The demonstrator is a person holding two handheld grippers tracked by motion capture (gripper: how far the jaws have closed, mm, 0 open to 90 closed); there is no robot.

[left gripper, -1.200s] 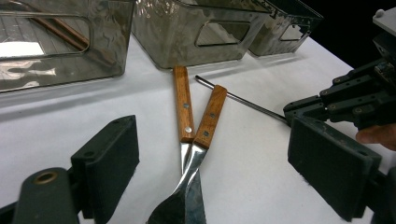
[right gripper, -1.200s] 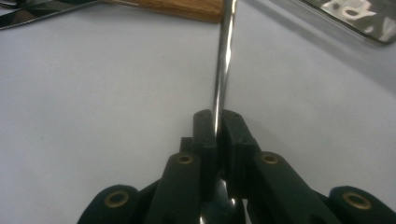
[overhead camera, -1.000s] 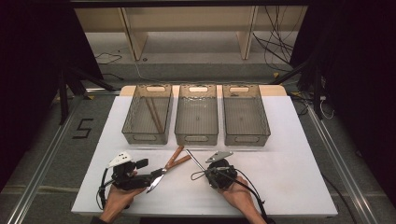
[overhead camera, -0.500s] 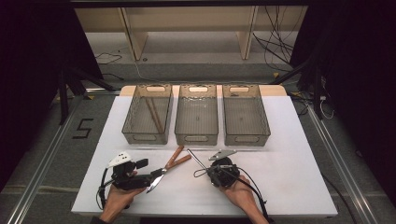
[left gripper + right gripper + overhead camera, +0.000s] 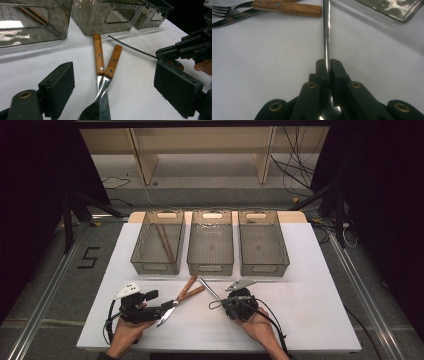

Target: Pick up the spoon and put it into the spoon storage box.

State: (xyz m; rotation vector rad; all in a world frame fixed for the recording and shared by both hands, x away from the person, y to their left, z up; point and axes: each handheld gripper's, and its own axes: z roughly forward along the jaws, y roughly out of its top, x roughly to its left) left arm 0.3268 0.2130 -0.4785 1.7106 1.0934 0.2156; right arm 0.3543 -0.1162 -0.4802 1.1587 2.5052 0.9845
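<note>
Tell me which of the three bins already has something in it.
The left bin: two brown sticks lie inside it. The middle bin and right bin hold nothing I can see.

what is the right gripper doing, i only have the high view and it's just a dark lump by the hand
Observer: The right gripper is shut on a thin metal handle, jaws pressed against it.
Operator: and the left one, closed too
Observer: No, the left gripper is open, its jaws either side of two wooden-handled utensils.
Operator: what are those two
Observer: The right gripper view shows fork tines beside a serrated knife blade.
</note>
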